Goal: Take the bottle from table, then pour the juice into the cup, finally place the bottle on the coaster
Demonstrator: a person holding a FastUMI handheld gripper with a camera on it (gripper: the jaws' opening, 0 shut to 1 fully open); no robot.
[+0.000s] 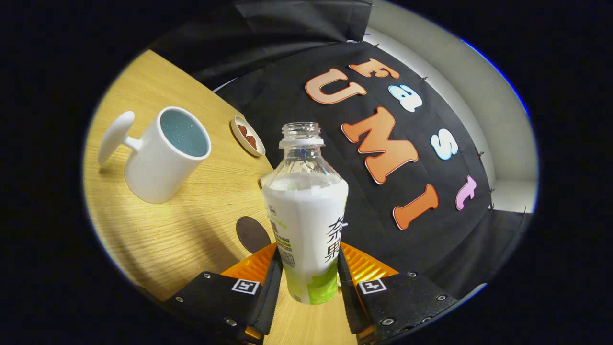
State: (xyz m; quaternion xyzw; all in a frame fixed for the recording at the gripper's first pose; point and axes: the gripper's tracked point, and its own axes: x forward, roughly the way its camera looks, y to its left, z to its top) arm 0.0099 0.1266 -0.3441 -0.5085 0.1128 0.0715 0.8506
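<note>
An uncapped bottle (305, 215) is held between the fingers (309, 282), which are pressed against its lower sides, its long axis running straight ahead of them and its open mouth pointing away. The view is tilted, and the bottle appears lifted off the worktop (158, 230). The cup (165, 153) is seen well ahead and to the left of the fingers, handle turned away from the bottle, so the pour is judged to call for a leftward carry and tip. The coaster (251, 234) lies just left of the fingers, near the bottle. One bottle, one cup, one coaster and one small dish (247, 135) beyond the cup are counted.
</note>
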